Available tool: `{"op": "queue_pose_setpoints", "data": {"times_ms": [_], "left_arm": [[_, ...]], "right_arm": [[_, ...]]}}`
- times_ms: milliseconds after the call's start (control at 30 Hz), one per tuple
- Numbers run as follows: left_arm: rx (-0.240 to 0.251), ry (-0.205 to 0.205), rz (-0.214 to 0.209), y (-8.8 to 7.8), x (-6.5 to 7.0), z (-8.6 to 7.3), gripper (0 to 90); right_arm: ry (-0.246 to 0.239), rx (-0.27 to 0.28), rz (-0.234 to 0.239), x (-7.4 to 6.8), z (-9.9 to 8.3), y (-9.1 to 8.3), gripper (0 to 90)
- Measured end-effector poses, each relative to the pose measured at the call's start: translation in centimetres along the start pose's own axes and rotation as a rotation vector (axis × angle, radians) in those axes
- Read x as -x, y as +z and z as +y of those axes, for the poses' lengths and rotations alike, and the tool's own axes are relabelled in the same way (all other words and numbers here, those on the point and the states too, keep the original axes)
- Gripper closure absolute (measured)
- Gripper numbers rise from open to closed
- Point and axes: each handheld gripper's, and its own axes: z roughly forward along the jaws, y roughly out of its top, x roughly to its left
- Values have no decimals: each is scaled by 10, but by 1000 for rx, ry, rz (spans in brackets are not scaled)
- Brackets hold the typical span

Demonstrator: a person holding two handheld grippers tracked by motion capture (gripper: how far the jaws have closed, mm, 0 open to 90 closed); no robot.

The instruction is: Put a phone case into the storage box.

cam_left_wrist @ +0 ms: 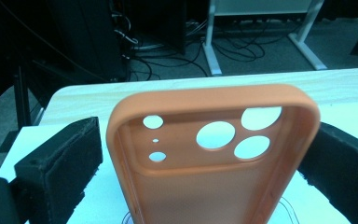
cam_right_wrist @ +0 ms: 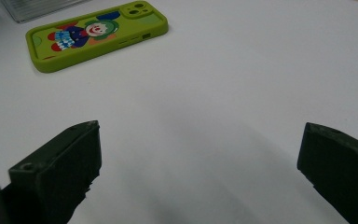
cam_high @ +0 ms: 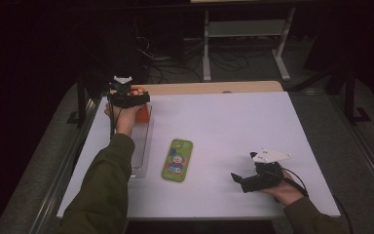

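An orange phone case [cam_left_wrist: 214, 186] stands upright between the jaws of my left gripper [cam_left_wrist: 209, 126], its inner side and camera holes facing the camera. The left pad [cam_left_wrist: 60, 163] stands a little off the case's edge; the right pad sits right at the other edge. In the high view this gripper [cam_high: 135, 100] is at the table's far left, over the orange case [cam_high: 143, 114]. My right gripper [cam_high: 243, 166] rests open near the front right, with nothing between its jaws [cam_right_wrist: 201, 127]. A green phone case with a clown picture [cam_high: 177, 160] [cam_right_wrist: 98, 32] lies flat mid-table.
A clear ribbed tray [cam_high: 141, 151] [cam_right_wrist: 37, 7] lies along the left side below the orange case. The white table top [cam_high: 233, 126] has a wooden strip along its far edge. Desk legs and cables are on the floor beyond.
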Motion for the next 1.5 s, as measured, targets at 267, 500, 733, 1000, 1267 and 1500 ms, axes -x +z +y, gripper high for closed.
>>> {"op": "queue_pose_setpoints", "data": {"times_ms": [267,500,733,1000,1267,1500], "left_arm": [[-17,7,-40,-8,-5,3,0],[-27,32,-95,-20,-9,6,0],[-60,81,-171,-37,-13,7,0],[-81,132,-259,-57,-10,2,0],[-78,169,-323,-77,-1,-6,0],[-68,200,-372,-91,11,-6,0]], "right_arm": [[2,2,-3,0,0,0,0],[1,2,-3,0,0,0,0],[4,3,-5,0,0,1,0],[6,-6,-12,-1,2,3,0],[10,-4,-21,1,-1,0,0],[6,-4,-18,2,0,2,0]]}}
